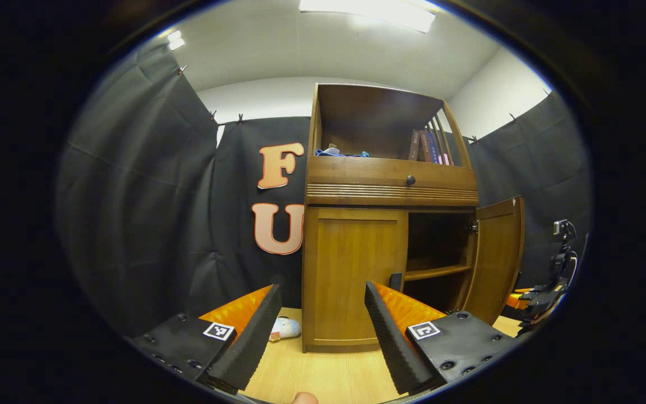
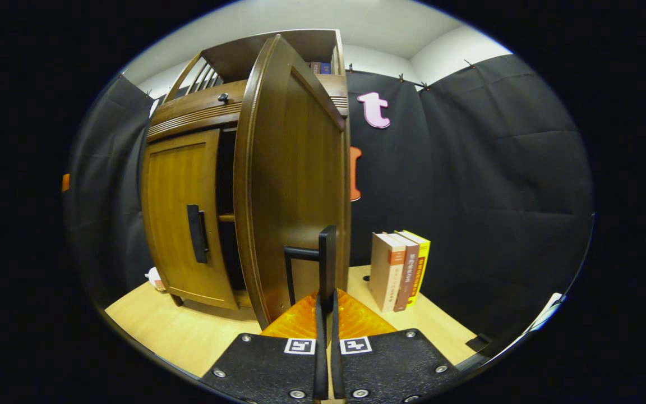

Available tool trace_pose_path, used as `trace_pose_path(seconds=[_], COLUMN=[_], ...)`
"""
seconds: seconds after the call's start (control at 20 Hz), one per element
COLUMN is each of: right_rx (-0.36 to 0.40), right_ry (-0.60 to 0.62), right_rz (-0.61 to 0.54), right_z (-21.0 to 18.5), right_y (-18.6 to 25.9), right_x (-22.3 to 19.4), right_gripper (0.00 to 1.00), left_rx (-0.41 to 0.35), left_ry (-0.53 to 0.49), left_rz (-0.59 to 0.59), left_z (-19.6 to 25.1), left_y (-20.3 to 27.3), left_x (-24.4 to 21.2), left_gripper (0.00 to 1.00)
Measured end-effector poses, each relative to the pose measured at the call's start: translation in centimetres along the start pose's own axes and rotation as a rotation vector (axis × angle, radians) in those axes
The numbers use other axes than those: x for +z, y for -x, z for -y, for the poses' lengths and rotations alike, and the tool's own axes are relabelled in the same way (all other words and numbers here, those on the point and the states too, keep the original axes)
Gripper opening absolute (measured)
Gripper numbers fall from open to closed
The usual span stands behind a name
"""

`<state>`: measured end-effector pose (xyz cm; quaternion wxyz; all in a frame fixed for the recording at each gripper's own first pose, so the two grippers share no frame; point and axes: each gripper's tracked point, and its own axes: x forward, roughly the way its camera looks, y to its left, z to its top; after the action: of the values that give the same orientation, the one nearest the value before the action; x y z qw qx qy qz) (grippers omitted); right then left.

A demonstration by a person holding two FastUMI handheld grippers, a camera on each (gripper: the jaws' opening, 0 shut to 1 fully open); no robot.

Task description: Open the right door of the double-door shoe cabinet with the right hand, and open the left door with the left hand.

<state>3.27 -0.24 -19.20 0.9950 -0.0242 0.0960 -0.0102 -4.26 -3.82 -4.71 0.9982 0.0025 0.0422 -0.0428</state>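
Shoe cabinet [image 1: 390,224] doors are the job, and the right gripper [image 2: 326,311] has its two fingers squeezed close together on the black handle [image 2: 323,261] of the right door [image 2: 292,185]. Both fingers press on the thin handle bar, with almost no gap between them. That door stands swung wide open, edge-on to the gripper, and the dark inside of the cabinet shows behind it.

The left gripper [image 1: 323,320] has its fingers spread wide apart, with nothing between them. It hangs in front of the left door [image 1: 354,275] and touches nothing. The left door is shut flat against the cabinet, and in the right gripper view its black handle [image 2: 197,233] sits on the edge next to the open side.

In the left gripper view the right door [image 1: 497,258] hangs open at the far right, and a shelf [image 1: 438,272] shows inside.

The cabinet stands on a light wooden bench [image 1: 323,370], near its back edge. Three books [image 2: 398,269] stand upright on the bench just beside the cabinet's right side. A small pale toy [image 1: 285,328] lies on the bench by the cabinet's left bottom corner. More books [image 1: 427,147] lean in the open top of the cabinet, above a drawer with a round knob [image 1: 410,180].
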Motion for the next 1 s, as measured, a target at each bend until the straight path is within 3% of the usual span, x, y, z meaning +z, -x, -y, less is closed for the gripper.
trace_pose_path(seconds=[0.1,0.15,0.2,0.3,0.35,0.4,0.45,0.5,0.65,0.7,1.0], right_rx=[-0.015,-0.013,-0.006,0.014,0.020,0.031,0.043,0.054,0.093,0.108,0.203], right_ry=[0.003,-0.006,-0.019,-0.029,-0.024,-0.022,-0.028,-0.032,-0.036,-0.038,-0.064], right_rz=[0.000,-0.001,-0.005,-0.007,-0.004,-0.001,-0.001,0.001,0.004,0.006,0.023], right_z=[1.9,2.7,3.3,4.0,4.6,5.1,5.5,5.8,7.4,7.9,10.9], right_y=[0.2,0.2,0.2,0.0,0.0,-0.2,-0.1,-0.1,-0.4,-0.6,-1.4], right_x=[0.1,0.1,0.0,-0.2,0.0,0.0,0.0,0.0,0.0,0.0,-0.1], right_gripper=[0.00,0.05,0.00,0.00,0.05,0.05,0.00,0.05,0.00,0.00,0.00], left_rx=[-0.006,-0.011,-0.016,-0.027,-0.030,-0.034,-0.038,-0.040,-0.041,-0.043,-0.068], left_ry=[-0.008,-0.011,-0.013,-0.015,-0.014,-0.010,-0.007,-0.009,-0.021,-0.022,-0.018], left_rz=[-0.003,-0.006,-0.008,-0.013,-0.016,-0.019,-0.022,-0.027,-0.040,-0.044,-0.069], left_z=[1.3,1.9,2.6,3.8,4.3,4.8,5.3,5.4,6.9,7.3,10.3], left_y=[-0.2,-0.2,-0.4,-0.6,-0.7,-0.9,-1.2,-1.4,-2.3,-2.7,-4.4], left_x=[-0.1,-0.1,-0.2,-0.5,-0.7,-0.8,-0.8,-1.1,-1.7,-1.9,-3.3], left_gripper=[0.97,0.97,0.97,0.99,0.99,0.94,0.94,0.94,0.94,0.97,0.94])
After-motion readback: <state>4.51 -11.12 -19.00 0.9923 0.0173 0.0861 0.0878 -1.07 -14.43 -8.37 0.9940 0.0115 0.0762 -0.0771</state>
